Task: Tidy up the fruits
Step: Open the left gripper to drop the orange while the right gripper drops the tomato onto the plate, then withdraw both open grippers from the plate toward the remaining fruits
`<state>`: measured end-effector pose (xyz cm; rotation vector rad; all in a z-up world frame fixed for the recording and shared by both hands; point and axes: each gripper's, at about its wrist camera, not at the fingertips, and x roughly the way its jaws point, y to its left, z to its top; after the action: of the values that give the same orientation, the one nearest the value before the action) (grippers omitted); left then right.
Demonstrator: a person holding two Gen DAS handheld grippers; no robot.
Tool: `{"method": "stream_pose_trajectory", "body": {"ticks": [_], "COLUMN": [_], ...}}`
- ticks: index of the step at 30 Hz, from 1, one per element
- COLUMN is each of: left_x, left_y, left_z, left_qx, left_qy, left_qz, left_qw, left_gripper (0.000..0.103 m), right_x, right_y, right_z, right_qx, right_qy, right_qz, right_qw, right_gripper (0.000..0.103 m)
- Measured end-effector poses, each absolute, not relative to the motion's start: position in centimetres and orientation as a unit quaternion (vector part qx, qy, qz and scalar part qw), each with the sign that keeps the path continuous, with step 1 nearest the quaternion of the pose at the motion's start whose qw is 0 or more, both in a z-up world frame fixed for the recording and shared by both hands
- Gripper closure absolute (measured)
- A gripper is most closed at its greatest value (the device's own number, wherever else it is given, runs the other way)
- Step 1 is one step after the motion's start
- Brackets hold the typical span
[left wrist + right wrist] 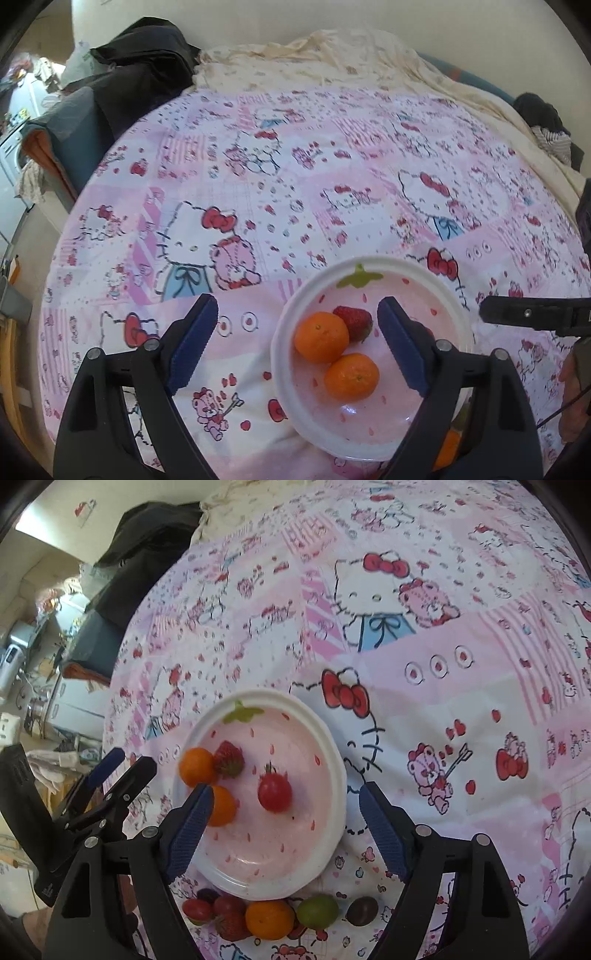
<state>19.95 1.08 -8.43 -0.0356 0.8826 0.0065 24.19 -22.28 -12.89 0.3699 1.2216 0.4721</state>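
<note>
While both pairs of black tongs with blue pads stand wide apart, neither one grips anything. The left gripper (pixel 297 341) hangs over the near left rim of the round white plastic plate with a pink strawberry print (pixel 334 760), and the right gripper (pixel 286 825) hangs over its near side. On the plate lie two small orange mandarins (pixel 321 336), a red strawberry (pixel 229 759) and a red cherry tomato (pixel 274 792). More fruits (pixel 269 919) lie in a row on the pink cartoon bedsheet (pixel 461 686), just beside the near rim.

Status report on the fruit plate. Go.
Left tool open, right tool open, both empty. Plate holds two oranges, strawberry, tomato. Loose fruit waits nearside. Nothing blocking.
</note>
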Motion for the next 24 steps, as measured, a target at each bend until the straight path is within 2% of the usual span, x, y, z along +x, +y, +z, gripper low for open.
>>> {"method": "stream_pose_trajectory", "body": {"ticks": [16, 18, 20, 21, 23, 24], "left_x": [14.4, 13.2, 12.4, 11.8, 10.8, 10.2], "left_y": [2.4, 2.9, 3.3, 3.6, 3.8, 3.9], "left_z": [-2.6, -1.9, -1.4, -1.0, -0.4, -0.1], "left_qx": [-0.014, -0.027, -0.042, -0.049, -0.052, -0.054], "left_qy": [0.366, 0.360, 0.354, 0.349, 0.341, 0.336], "left_qz": [0.052, 0.060, 0.060, 0.059, 0.061, 0.060], "left_qw": [0.929, 0.931, 0.932, 0.934, 0.937, 0.938], "left_gripper": [0.017, 0.017, 0.017, 0.017, 0.006, 0.004], "right_x": [19.3, 18.1, 16.9, 16.3, 15.5, 14.9], "right_y": [-24.0, -24.4, -24.9, -25.2, -25.4, -25.6], "right_z": [-5.5, -4.6, -3.9, -3.5, -2.9, -2.7], "right_qx": [0.146, 0.140, 0.140, 0.144, 0.143, 0.142], "right_qy": [0.448, 0.424, 0.403, 0.394, 0.386, 0.382], "right_qz": [0.202, 0.199, 0.188, 0.189, 0.191, 0.190], "right_qw": [0.858, 0.872, 0.884, 0.888, 0.891, 0.893], "right_gripper": [0.020, 0.018, 0.008, 0.006, 0.005, 0.005]}}
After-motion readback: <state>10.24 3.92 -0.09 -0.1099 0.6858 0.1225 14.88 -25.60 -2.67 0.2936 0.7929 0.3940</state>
